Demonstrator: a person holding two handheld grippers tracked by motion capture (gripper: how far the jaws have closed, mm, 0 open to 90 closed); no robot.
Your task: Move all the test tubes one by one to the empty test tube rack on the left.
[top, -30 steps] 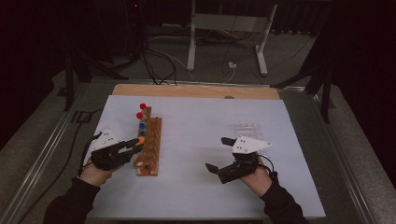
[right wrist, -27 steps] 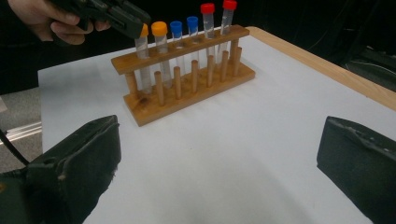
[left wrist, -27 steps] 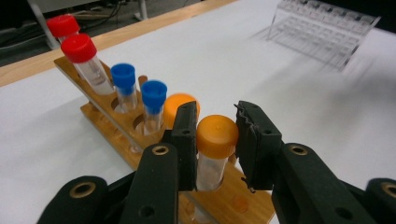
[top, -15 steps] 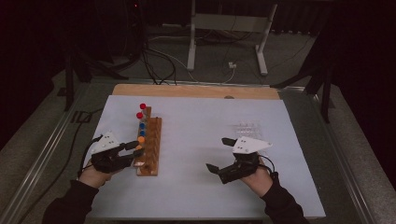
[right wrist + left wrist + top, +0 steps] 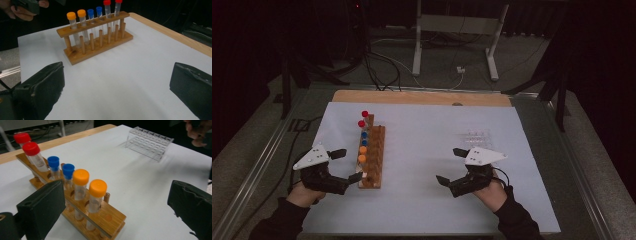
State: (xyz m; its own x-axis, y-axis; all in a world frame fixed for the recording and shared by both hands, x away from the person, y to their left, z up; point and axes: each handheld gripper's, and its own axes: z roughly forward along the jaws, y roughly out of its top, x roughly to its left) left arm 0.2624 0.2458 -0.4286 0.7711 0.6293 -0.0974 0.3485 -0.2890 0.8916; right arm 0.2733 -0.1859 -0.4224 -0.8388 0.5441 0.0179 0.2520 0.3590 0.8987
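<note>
- The left gripper [image 5: 343, 165] was held just beside the wooden rack [image 5: 373, 156], at its near end, with the jaws wide apart and nothing between them.
- The right gripper [image 5: 451, 166] was well apart from the rack, over the white table cover [image 5: 422, 140], also with wide jaws and holding nothing.
- In the rack stood six capped tubes: two orange tubes [image 5: 89, 195] nearest to the person, then two blue tubes [image 5: 60, 171], then two red tubes [image 5: 32, 155].
- A clear plastic rack [image 5: 475, 137] stood on the cover, beyond the right gripper.
</note>
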